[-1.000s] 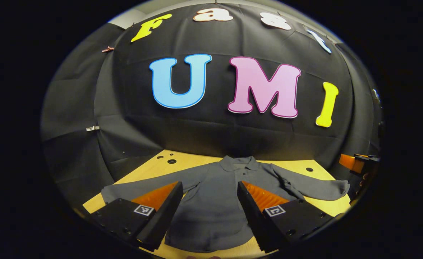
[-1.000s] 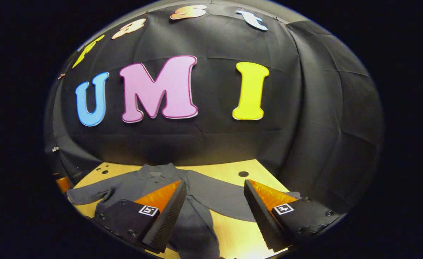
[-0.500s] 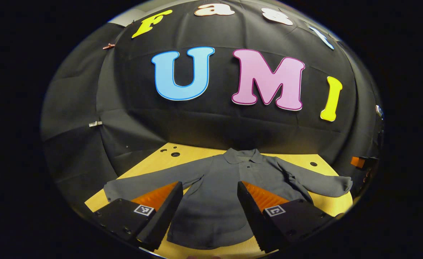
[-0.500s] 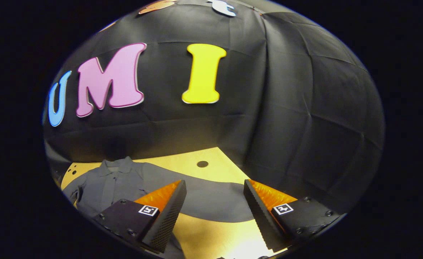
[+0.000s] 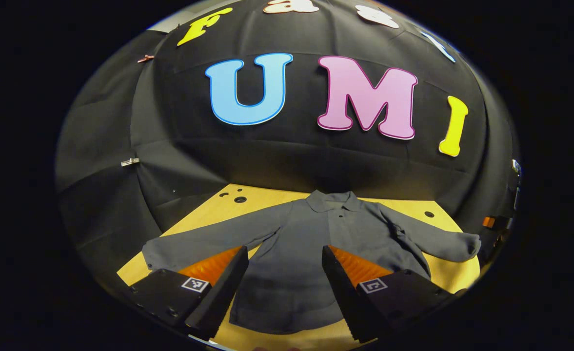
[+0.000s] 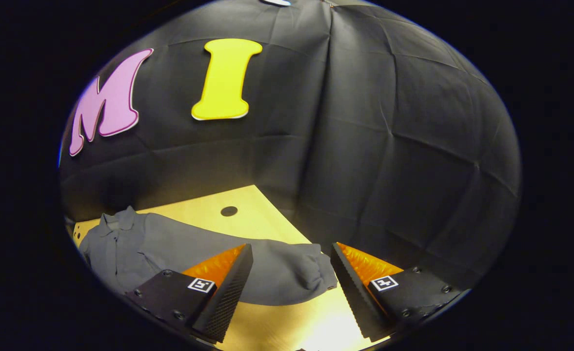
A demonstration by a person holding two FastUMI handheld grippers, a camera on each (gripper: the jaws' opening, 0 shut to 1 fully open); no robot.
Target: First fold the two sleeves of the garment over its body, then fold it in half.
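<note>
In the left gripper view, a dark grey long-sleeved collared shirt (image 5: 311,253) lies flat and face up on the pale yellow wooden table (image 5: 208,212), filling the lower middle of the frame with its collar toward the back wall. One sleeve (image 5: 208,243) stretches to the lower left, the other sleeve (image 5: 438,241) to the lower right. The left gripper (image 5: 283,273) hovers over the shirt's body with its black, orange-backed fingers spread apart, holding nothing.

In the right gripper view, the shirt (image 6: 121,243) sits at the lower left of the frame, and the cuff (image 6: 301,270) lies at bottom centre, right between the spread fingers of the right gripper (image 6: 291,275), which grips nothing.

No sleeve is folded yet. To do the first fold well, I would lower the right gripper onto the cuff, pinch both layers near the end, lift just enough to clear the table, and carry it across the chest so the crease falls along the shoulder seam.
</note>
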